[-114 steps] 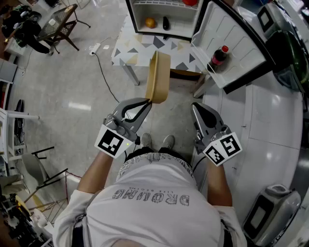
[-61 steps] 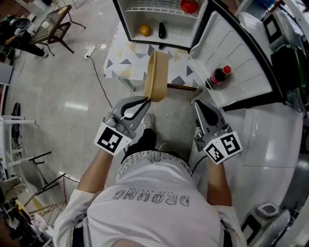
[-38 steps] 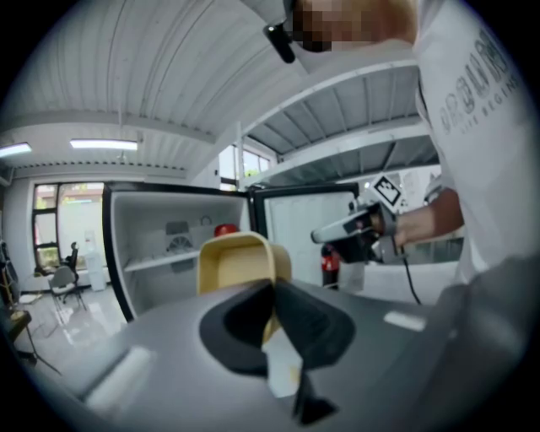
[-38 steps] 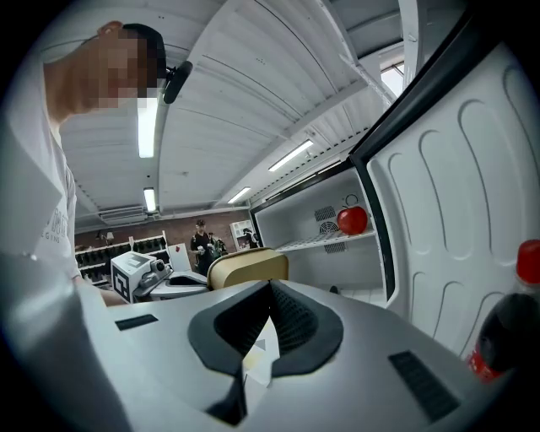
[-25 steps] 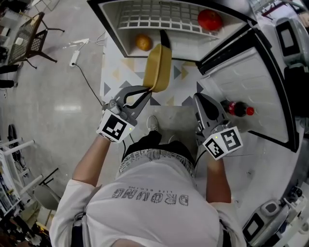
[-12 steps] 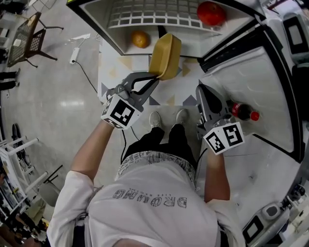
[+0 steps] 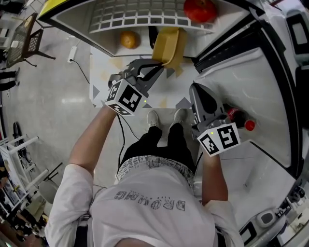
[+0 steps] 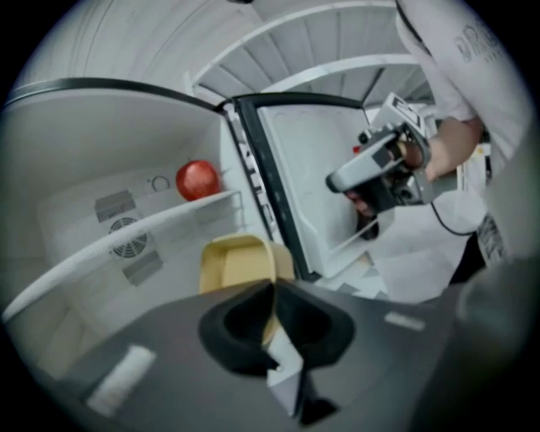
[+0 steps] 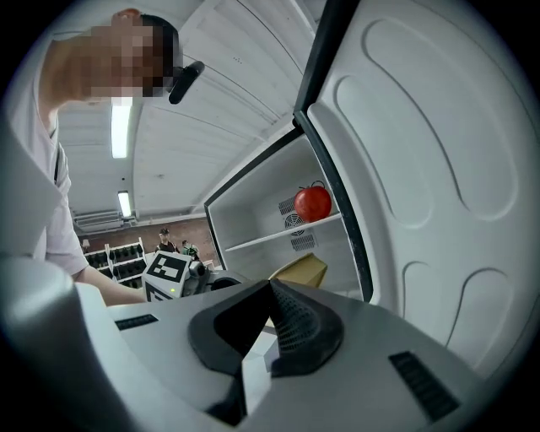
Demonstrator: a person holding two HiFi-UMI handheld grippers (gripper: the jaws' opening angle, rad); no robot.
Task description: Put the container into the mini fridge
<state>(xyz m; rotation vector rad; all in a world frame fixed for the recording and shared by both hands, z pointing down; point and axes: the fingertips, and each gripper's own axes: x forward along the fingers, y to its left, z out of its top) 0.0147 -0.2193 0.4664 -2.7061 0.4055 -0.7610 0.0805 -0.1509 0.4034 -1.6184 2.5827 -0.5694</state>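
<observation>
The tan container (image 7: 169, 44) hangs on edge, pinched by its rim in my left gripper (image 7: 161, 62), which is shut on it. It sits at the mouth of the open mini fridge (image 7: 77, 21), under the wire shelf. In the left gripper view the container (image 8: 236, 260) juts past the closed jaw tips (image 8: 272, 291) toward the white fridge interior. My right gripper (image 7: 197, 90) is shut with nothing in it, low beside the fridge door (image 7: 260, 82). From the right gripper view the container (image 9: 300, 270) shows below the shelf.
A red tomato (image 7: 199, 8) lies on the wire shelf (image 7: 140, 14). An orange (image 7: 128, 39) and a dark object (image 7: 153, 34) sit in the lower compartment left of the container. A cola bottle (image 7: 237, 118) stands in the door rack. The fridge rests on a patterned table (image 7: 104, 67).
The left gripper has carried the container forward and up, from in front of the table to the fridge's lower opening. The person has stepped closer; the right gripper stayed shut.
</observation>
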